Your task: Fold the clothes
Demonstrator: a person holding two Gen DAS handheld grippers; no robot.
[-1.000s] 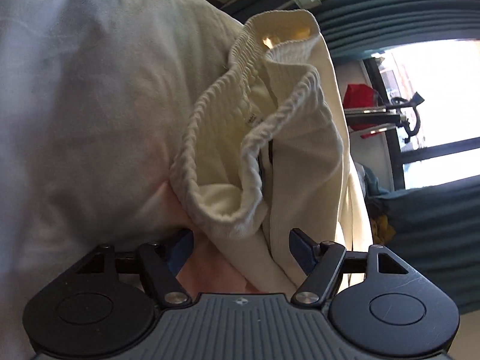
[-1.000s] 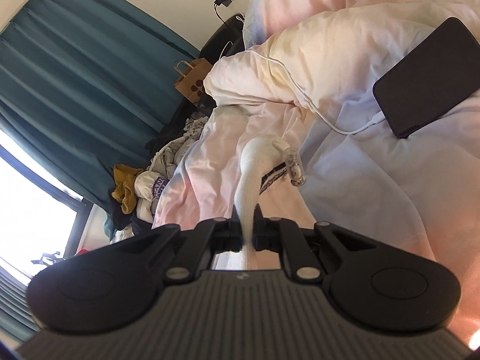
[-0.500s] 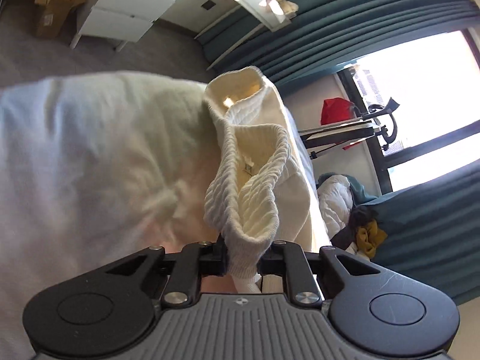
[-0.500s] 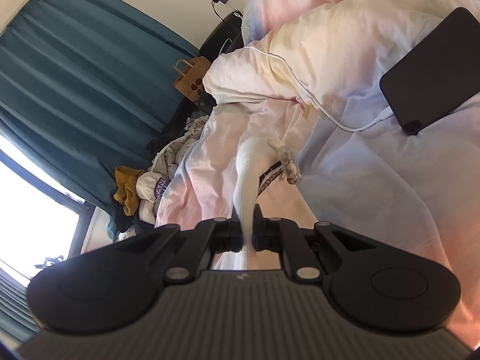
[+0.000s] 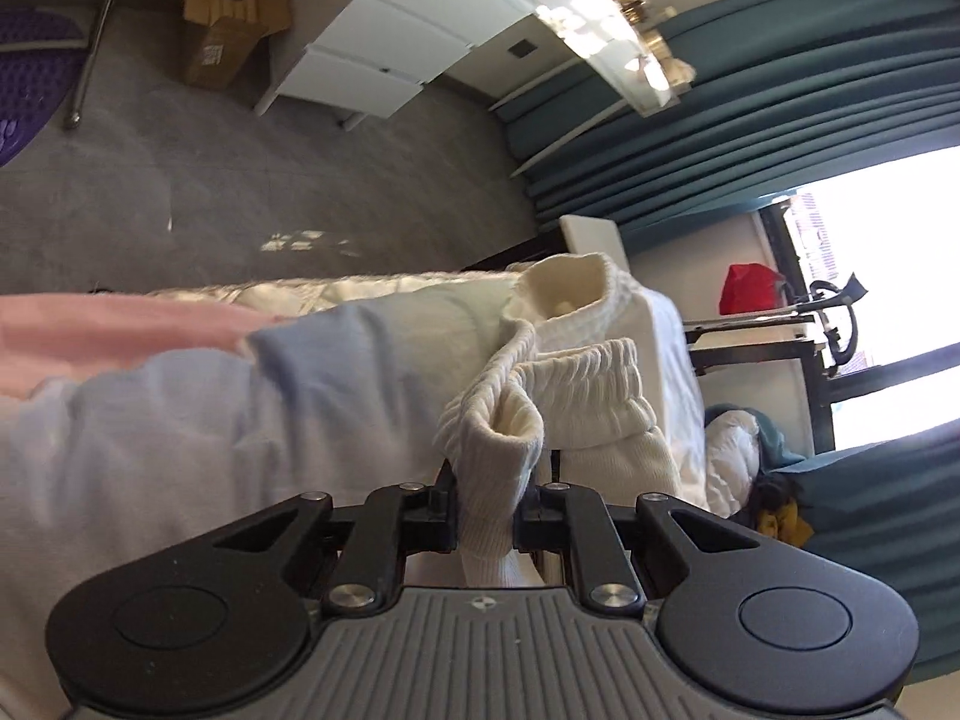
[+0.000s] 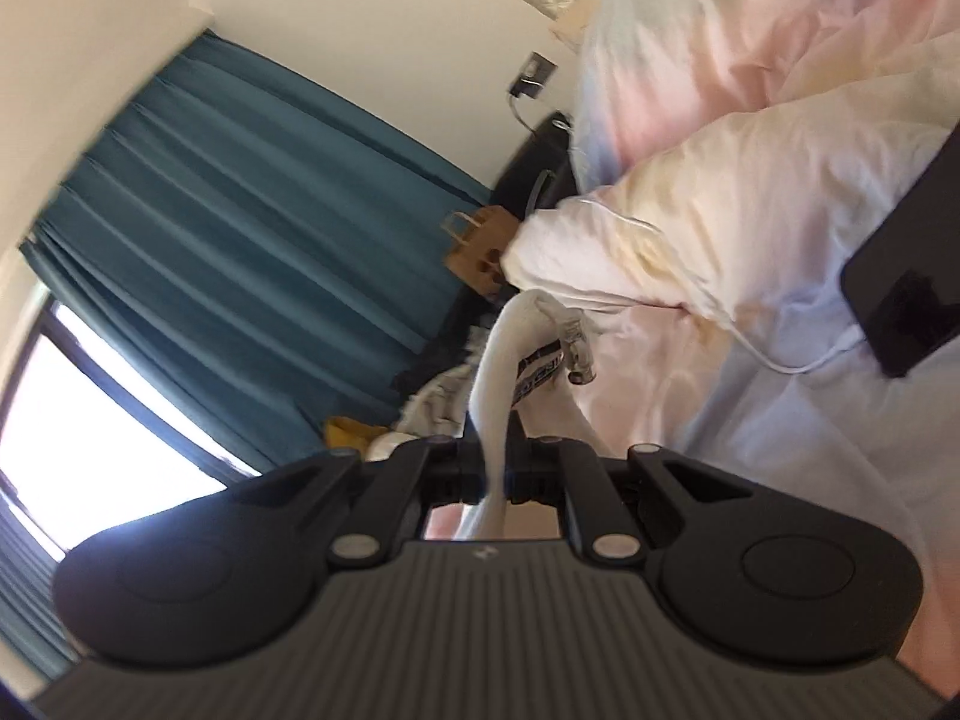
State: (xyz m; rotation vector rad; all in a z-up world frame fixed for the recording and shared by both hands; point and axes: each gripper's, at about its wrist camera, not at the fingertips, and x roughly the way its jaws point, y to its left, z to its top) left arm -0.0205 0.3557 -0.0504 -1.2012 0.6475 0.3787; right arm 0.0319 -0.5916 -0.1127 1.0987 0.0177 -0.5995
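A cream garment with a ribbed elastic waistband [image 5: 576, 378] hangs over the pastel bedding. My left gripper [image 5: 487, 501] is shut on a fold of that waistband, which bulges up between the pads. In the right wrist view my right gripper [image 6: 493, 468] is shut on a thin white strip of the same garment [image 6: 501, 360], stretched away from the jaws; a printed label and a ribbed edge dangle beside it. How the rest of the cloth lies between the two grips is hidden.
Rumpled pink, blue and yellow duvet [image 6: 750, 192] covers the bed. A black phone [image 6: 912, 294] on a white cable lies at the right. Teal curtains [image 6: 252, 240], a paper bag [image 6: 480, 246], a clothes pile [image 5: 780, 516], white drawers [image 5: 396, 42] and grey floor surround the bed.
My left gripper closed on the waistband fold and lifted it up and away from the bed, so floor and drawers now show. The right gripper kept its grip and tilted slightly.
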